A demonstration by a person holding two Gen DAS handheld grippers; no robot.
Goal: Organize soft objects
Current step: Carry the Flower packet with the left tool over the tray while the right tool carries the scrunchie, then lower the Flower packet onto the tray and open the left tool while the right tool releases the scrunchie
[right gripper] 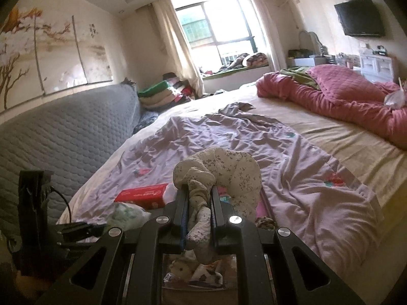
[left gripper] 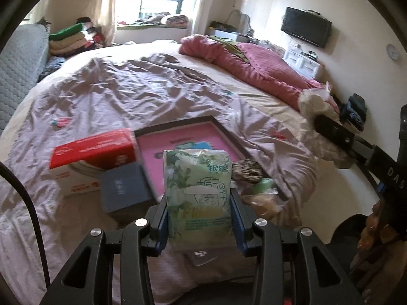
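Bed first: it fills both views, with a wrinkled lilac sheet spread over it and a pink quilt bunched along its far right edge. At the near edge sits the clutter you are working over: a dark-framed pink tray, a red and white box touching its left side, a grey box leaning against both, and a patterned bundle at the tray's right corner. Your left gripper clamps a green tissue pack by its narrow sides, the pack standing upright with its long axis running straight out along the fingers, directly over the tray's near rim. Your right gripper is pinched nearly closed on the twisted tail of a floral cloth, whose bulk curls up and over to the right of the fingertips, above the same near edge. The left hand looks nearer the tray, so the pack probably wants only a forward lowering.
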